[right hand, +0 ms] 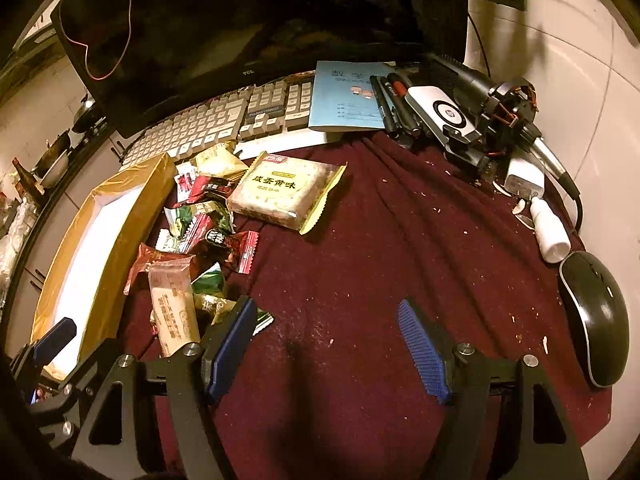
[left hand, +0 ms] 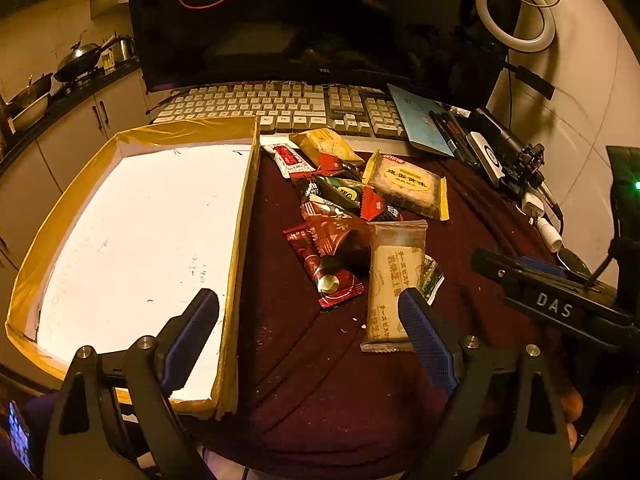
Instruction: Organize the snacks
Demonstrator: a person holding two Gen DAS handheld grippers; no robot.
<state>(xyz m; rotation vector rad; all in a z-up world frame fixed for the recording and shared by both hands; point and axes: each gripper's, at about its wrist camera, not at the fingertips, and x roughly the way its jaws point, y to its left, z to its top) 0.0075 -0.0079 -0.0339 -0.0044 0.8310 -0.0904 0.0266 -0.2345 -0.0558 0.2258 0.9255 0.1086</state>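
A dark red cloth [right hand: 360,240], speckled with pale crumbs, covers the table. At the far side a keyboard [left hand: 280,106] lies in front of a dark monitor [left hand: 312,20]. Right of the keyboard sits a blue booklet [right hand: 348,96] with pens [right hand: 394,104] lying along its right edge. A black mouse [right hand: 596,316] rests at the near right, just beyond it a small white bottle [right hand: 550,232] on its side. A ring light [left hand: 516,16] stands far right.
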